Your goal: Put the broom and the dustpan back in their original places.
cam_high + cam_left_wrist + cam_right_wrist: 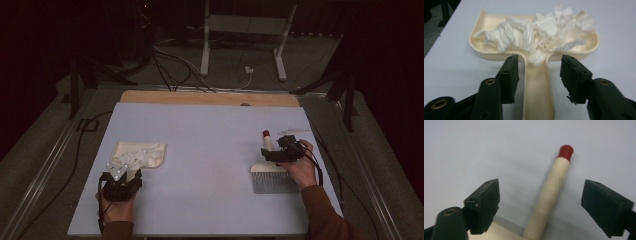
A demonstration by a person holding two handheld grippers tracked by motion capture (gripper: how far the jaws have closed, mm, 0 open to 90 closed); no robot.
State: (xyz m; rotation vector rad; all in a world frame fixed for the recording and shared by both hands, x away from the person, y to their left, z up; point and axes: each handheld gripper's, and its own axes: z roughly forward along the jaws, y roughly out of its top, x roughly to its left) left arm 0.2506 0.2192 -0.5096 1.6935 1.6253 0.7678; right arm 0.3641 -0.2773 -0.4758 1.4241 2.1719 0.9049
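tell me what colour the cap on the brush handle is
Red cap; clearest in the right gripper view.

Overhead faces forward-down; gripper views close, perhaps blurred.

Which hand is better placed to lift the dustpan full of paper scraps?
Left. The left gripper has open jaws on both sides of the dustpan handle, not pressing it. The right gripper is at the brush.

Paper scraps (536, 32) lie in the dustpan (537, 85), its handle between the left gripper (537, 75) jaws; brush (272, 175) handle between the right gripper (540, 202) jaws.
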